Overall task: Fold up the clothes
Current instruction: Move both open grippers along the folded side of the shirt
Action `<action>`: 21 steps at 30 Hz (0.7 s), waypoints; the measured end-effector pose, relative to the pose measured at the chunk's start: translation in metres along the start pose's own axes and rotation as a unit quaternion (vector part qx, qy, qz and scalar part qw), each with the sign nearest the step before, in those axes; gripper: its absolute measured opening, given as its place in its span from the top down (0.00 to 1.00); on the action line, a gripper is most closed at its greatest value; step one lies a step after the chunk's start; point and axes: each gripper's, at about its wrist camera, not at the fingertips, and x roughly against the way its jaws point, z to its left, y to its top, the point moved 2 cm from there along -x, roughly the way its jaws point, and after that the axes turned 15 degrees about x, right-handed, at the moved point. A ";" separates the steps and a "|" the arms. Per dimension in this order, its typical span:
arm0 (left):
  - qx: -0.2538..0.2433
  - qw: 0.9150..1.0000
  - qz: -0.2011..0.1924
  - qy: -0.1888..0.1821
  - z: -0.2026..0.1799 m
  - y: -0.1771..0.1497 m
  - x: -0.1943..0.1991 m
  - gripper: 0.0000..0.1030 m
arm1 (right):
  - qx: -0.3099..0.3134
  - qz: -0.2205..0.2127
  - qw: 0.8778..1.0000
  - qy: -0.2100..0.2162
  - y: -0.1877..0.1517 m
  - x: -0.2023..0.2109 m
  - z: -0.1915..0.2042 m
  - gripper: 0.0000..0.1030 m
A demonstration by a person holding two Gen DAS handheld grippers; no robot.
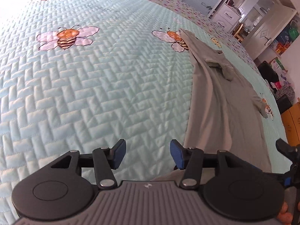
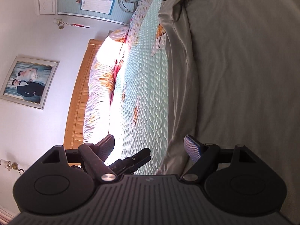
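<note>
**Both grippers empty beside the grey garment, lining up the next fold**

The quilted bedspread (image 1: 93, 86), pale blue with bee motifs, fills most of the left wrist view and lies bare and flat to the left and far side: plenty of open room there for sweeping cloth across. The grey garment (image 1: 211, 97) lies spread along the right of that view, its long left edge running from near to far, with a sleeve (image 1: 260, 105) reaching right toward the bed's edge and a small turned-over flap (image 1: 219, 64) near the far end. In the right wrist view, rolled on its side, the same garment (image 2: 243, 75) fills the right half.

The left gripper (image 1: 148, 155) hangs over the quilt just left of the garment's near edge, jaws apart with nothing between them. The right gripper (image 2: 150, 148) is spread wide, also empty.

The step in hand looks like choosing new pinch points. It would go best taking the near hem corner and a matching point along the same edge, keeping the cloth taut. The bed's right edge is close to the sleeve; cluttered furniture stands beyond.
</note>
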 end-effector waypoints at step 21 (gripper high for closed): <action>-0.134 0.986 -0.074 -0.062 -0.019 -0.062 0.069 0.94 | -0.002 -0.003 0.999 -0.039 -0.056 0.057 0.003 0.21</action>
